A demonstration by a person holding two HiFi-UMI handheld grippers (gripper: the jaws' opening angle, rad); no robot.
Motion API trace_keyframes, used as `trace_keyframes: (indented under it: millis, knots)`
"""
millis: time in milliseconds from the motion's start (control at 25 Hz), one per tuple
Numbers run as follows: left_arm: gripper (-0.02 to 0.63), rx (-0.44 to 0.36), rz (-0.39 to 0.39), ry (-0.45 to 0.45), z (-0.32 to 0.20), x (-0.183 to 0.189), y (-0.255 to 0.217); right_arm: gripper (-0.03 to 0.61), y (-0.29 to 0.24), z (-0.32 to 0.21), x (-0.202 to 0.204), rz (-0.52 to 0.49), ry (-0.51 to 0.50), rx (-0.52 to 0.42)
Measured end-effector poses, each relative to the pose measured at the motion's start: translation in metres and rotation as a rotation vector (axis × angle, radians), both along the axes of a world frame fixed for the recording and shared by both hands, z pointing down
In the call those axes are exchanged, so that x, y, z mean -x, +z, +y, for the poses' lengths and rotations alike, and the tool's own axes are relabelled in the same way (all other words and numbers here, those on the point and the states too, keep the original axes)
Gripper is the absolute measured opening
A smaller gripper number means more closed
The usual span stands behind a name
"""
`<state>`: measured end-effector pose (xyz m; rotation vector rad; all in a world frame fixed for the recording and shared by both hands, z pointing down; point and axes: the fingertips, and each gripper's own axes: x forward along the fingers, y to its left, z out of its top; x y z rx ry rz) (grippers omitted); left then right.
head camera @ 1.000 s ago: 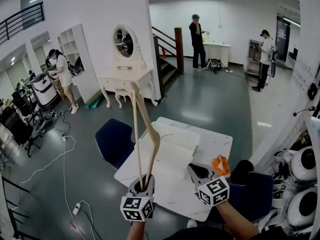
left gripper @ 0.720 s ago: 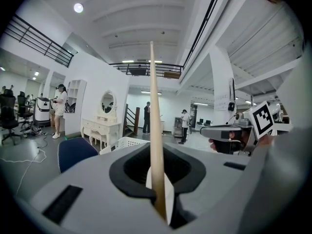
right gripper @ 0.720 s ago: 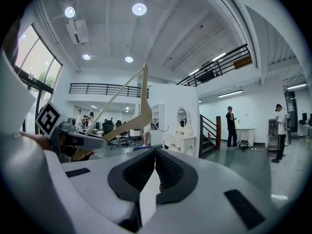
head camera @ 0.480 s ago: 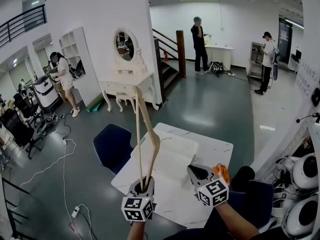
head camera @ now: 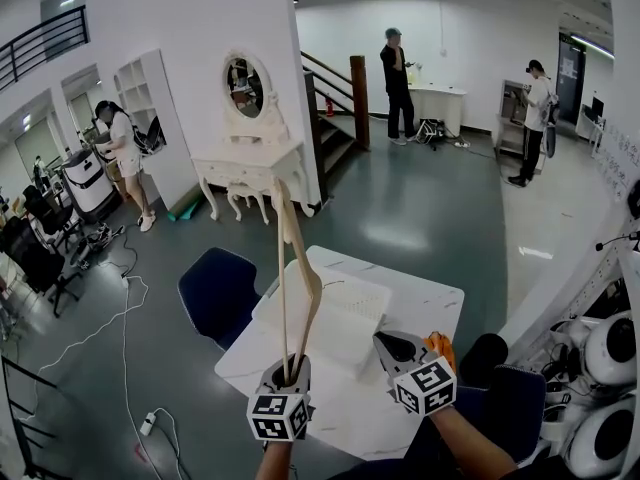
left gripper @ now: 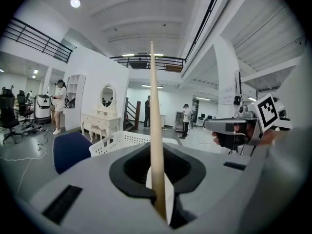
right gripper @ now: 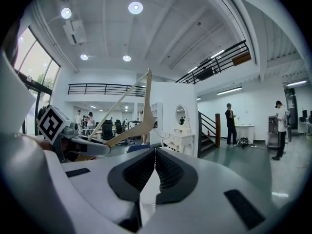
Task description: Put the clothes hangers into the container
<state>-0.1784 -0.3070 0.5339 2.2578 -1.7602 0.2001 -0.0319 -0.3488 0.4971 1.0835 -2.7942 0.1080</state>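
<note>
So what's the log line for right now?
left gripper: shut on wooden hanger, held upright | right gripper: shut, empty | white basket: on table

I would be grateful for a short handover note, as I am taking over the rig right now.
Left claw: shut on a wooden hanger, held upright above the table's near edge.
Right claw: shut, empty, beside it.
White container: on the table, beyond both claws.
Done: hanger picked up.
Left: lower it into the container, release.
</note>
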Motion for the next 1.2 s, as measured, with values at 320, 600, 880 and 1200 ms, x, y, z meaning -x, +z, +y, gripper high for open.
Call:
trace_keyframes:
  millis: [320, 600, 880, 1200]
  knots:
    - [0.052, 0.071, 0.008, 0.000, -0.015, -0.002, 0.026, 0.020, 0.016, -0.014, -0.001, 0.009, 0.005, 0.035]
    - [0.052, 0.144, 0.003, 0.005, -0.025, -0.003, 0.049, 0.020, 0.021, -0.024, -0.002, 0.015, 0.011, 0.050]
    - [0.052, 0.214, -0.008, 0.019, -0.033, -0.005, 0.069, 0.020, 0.028, -0.028, -0.002, 0.018, 0.024, 0.066]
    - [0.053, 0.264, -0.019, 0.026, -0.034, -0.012, 0.088, 0.020, 0.032, -0.030, -0.006, 0.021, 0.034, 0.075]
